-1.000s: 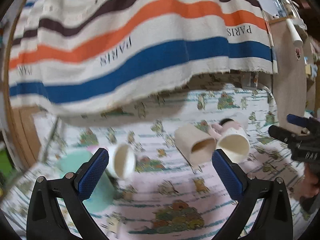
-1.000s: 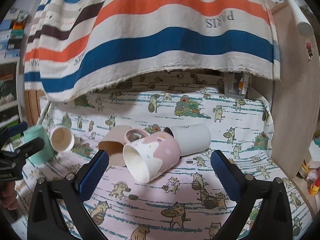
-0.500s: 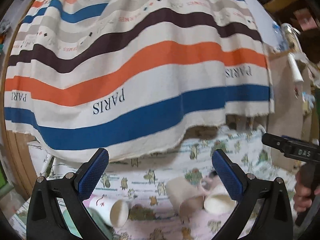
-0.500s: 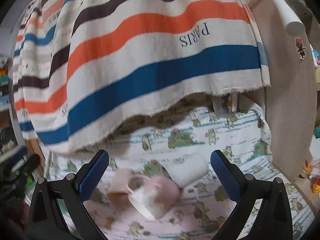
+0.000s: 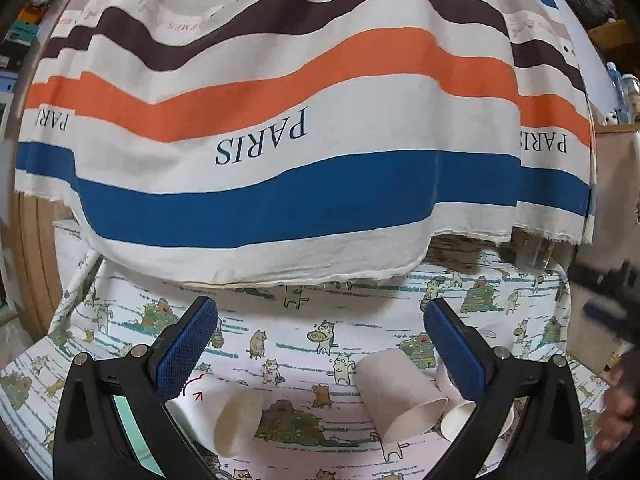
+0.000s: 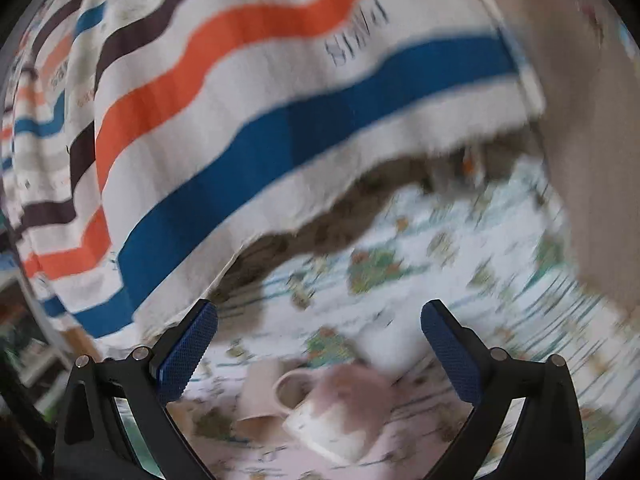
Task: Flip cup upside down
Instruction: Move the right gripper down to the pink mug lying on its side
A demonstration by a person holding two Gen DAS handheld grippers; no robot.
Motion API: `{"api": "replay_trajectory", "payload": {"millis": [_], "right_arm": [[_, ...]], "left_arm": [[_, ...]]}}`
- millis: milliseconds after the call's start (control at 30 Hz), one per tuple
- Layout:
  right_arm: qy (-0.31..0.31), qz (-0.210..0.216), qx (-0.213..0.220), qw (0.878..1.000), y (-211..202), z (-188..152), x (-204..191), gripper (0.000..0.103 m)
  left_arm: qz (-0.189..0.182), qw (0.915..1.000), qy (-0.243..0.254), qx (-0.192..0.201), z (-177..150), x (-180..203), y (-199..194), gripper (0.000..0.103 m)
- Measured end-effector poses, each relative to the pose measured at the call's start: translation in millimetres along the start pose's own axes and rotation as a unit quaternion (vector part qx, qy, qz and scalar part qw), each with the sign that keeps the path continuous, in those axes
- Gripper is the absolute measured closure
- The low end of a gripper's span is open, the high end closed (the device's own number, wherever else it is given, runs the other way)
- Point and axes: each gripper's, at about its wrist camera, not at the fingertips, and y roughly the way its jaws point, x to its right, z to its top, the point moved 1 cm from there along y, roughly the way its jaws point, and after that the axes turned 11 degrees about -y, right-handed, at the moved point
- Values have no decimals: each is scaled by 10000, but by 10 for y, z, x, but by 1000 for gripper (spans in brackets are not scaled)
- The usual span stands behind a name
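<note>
Several cups lie on their sides on a cat-print tablecloth [image 5: 304, 344]. In the left wrist view a white cup with red marks [image 5: 224, 416] lies low left, a beige cup [image 5: 400, 396] low right, and a white-rimmed cup [image 5: 460, 424] behind the right finger. My left gripper [image 5: 320, 344] is open and empty above them. In the blurred right wrist view a pink and white mug [image 6: 340, 416] lies on its side with a beige cup [image 6: 260, 392] to its left. My right gripper [image 6: 318, 344] is open and empty above them, and shows blurred at the right edge of the left wrist view [image 5: 612, 304].
A striped cloth printed PARIS [image 5: 280, 140] hangs over the back of the table. A tan panel [image 6: 592, 140] stands at the right. A mint green object [image 5: 128, 428] lies at the lower left behind the left finger.
Both grippers have risen and tilted up, so the cups dropped low in both views. The right gripper is moving fast and its view is blurred. Both stay open.
</note>
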Motion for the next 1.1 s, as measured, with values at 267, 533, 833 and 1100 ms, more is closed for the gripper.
{"api": "replay_trajectory", "payload": {"millis": [267, 533, 833, 1100], "right_arm": [[52, 5, -1238, 9923, 656, -444, 132, 1], [-2, 196, -1771, 9840, 889, -675, 178, 1], [301, 322, -2098, 9767, 1027, -768, 286, 1], [680, 572, -2360, 9677, 1148, -909, 322, 2]], "left_arm": [[131, 9997, -212, -44, 59, -144, 5, 0], [-22, 9984, -306, -483, -37, -129, 113, 0], [146, 9956, 145, -914, -309, 77, 300, 0], [108, 9892, 347, -1422, -596, 143, 541, 0]]}}
